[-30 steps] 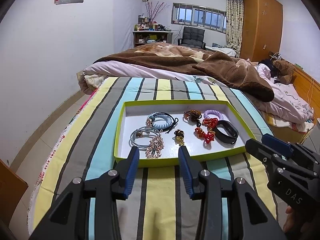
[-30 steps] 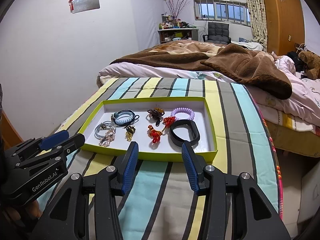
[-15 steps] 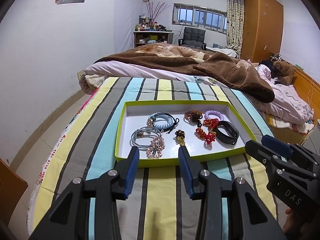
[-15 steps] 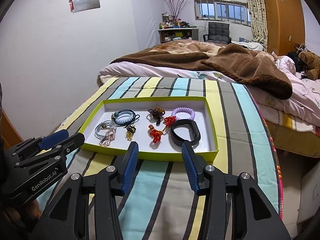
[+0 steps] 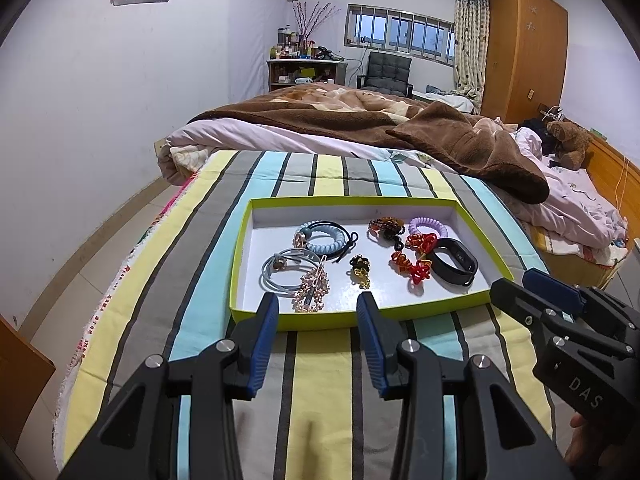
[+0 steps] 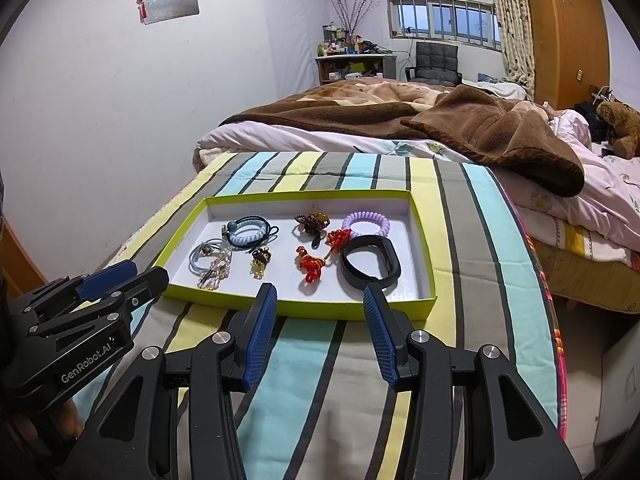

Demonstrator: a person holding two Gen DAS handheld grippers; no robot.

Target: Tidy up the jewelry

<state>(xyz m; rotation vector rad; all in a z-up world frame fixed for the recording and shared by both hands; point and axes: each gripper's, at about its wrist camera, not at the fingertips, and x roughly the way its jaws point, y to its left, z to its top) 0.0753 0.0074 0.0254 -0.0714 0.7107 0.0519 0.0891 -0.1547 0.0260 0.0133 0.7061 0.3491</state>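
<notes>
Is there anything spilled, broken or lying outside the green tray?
Nothing stands out as spilled or broken. Every piece lies inside the white-lined green cardboard tray. Some pieces overlap: the pink beaded clip rests on the grey cord bracelet, and the red knotted charms touch each other. Both grippers hang open before the tray.

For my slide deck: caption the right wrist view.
Open right gripper poised before a green tray of bracelets and charms on a striped bedspread.
</notes>
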